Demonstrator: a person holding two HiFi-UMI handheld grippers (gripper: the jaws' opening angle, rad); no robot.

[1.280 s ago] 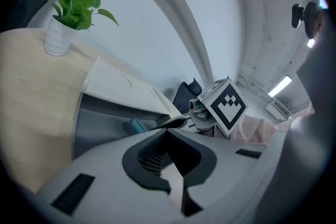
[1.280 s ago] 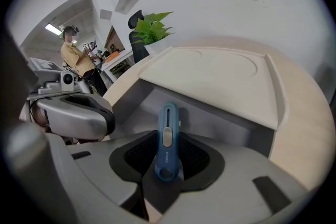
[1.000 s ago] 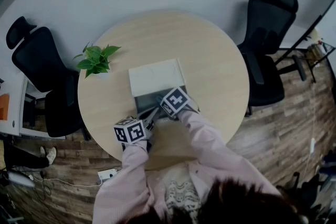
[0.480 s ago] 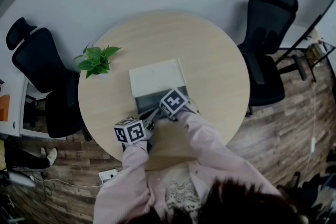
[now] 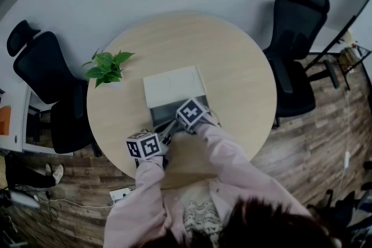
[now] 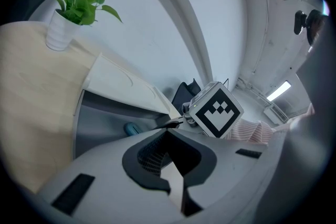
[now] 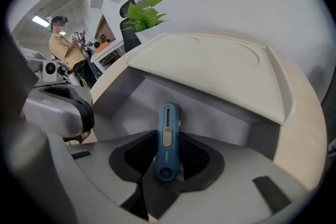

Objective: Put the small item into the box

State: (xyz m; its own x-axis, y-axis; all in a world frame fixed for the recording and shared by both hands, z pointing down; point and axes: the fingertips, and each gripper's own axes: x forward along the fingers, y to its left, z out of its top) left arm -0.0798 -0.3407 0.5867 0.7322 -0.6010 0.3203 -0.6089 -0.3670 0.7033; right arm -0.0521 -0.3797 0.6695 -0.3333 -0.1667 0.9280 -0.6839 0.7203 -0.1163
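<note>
Nearest the person, at about 7 o'clock from the box, the left gripper (image 6: 168,153) sits low by the box's near corner, its jaws apart with nothing between them. Just beyond it, the right gripper (image 7: 167,161) tips steeply down over the near edge of the box (image 7: 231,115). Its pads are closed on the lower end of the blue utility knife (image 7: 166,136), and the knife's free end points to 12 o'clock, inside the grey cavity. So the small item is within the box walls but not yet let go.

The step in hand, as I judge it, is the release. It should go best with the knife lowered until its far end is close to the grey floor, so it drops little and does not bounce toward a wall. Then the jaws open fully and back out the way they point, so the pads drag nothing along. The empty gripper is well placed to steady the box if it slides.

Farther, at 12 o'clock, the cream lid (image 7: 210,68) lies open on the round table (image 5: 232,61), and the potted plant (image 5: 106,65) stands at 10 o'clock
</note>
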